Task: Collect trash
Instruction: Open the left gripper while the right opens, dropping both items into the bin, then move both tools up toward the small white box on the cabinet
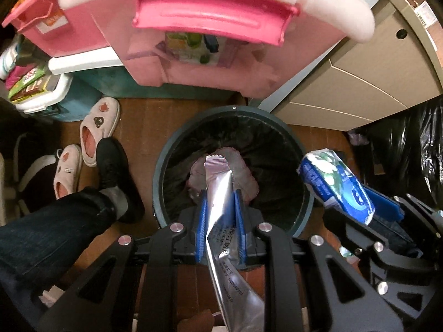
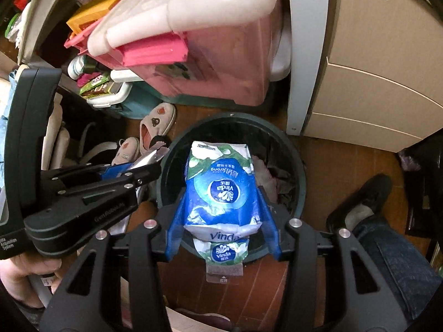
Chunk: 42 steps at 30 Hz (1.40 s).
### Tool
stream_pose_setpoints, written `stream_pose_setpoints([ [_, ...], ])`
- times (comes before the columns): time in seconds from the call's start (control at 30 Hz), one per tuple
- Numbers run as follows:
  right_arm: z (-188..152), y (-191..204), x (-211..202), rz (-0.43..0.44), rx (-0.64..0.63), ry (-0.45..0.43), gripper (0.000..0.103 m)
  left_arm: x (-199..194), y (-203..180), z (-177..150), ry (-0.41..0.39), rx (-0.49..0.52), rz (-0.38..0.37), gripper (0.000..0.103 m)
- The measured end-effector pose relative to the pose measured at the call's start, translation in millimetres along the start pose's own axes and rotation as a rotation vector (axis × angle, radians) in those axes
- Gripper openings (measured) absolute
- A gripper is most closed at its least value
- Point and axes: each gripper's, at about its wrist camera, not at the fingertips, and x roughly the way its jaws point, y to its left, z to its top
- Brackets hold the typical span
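A round dark green trash bin (image 1: 166, 155) with a black liner stands on the wooden floor, with crumpled pinkish tissue (image 1: 246, 177) inside. My left gripper (image 1: 220, 193) is shut on a long silver foil wrapper (image 1: 218, 191) and holds it over the bin's near rim. My right gripper (image 2: 221, 191) is shut on a blue and white Vinda tissue pack (image 2: 221, 191) above the bin (image 2: 300, 171). The pack also shows at the right of the left wrist view (image 1: 335, 182). The left gripper also shows in the right wrist view (image 2: 133, 171).
A pink storage box (image 1: 210, 44) with a white lid stands behind the bin. A beige cabinet (image 1: 360, 74) is at the right. Two slippers (image 1: 97, 127) and the person's black shoe (image 1: 116, 171) are left of the bin. A black bag (image 1: 409, 149) lies at the right.
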Motion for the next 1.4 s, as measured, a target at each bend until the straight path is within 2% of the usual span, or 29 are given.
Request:
stream_pose_setpoints([
  [0.37, 3, -5, 17, -0.013, 0.006, 0.024, 0.062, 15, -1, 9, 0.006, 0.005, -0.014, 0.024],
  [0.5, 2, -9, 17, -0.026, 0.019, 0.019, 0.069, 15, -1, 10, 0.003, 0.006, -0.016, 0.033],
  [0.63, 1, -15, 13, -0.044, 0.032, 0.005, 0.079, 15, -1, 11, -0.004, 0.001, -0.021, 0.051],
  [0.73, 0, -18, 11, -0.048, 0.036, -0.001, 0.081, 13, -2, 11, -0.011, 0.001, -0.028, 0.058],
  [1.0, -2, -24, -1, -0.057, 0.052, -0.024, 0.084, 5, -10, 11, -0.030, 0.017, -0.035, 0.067],
  [1.07, -2, -27, -8, -0.057, 0.056, -0.034, 0.084, 0, -13, 12, -0.038, 0.024, -0.038, 0.071],
  [1.2, -4, -32, -30, -0.066, 0.057, -0.070, 0.089, -15, -20, 12, -0.066, 0.034, -0.043, 0.086],
  [1.4, -10, -54, -87, -0.107, 0.093, -0.172, 0.093, -52, -51, 12, -0.126, 0.096, -0.074, 0.090],
])
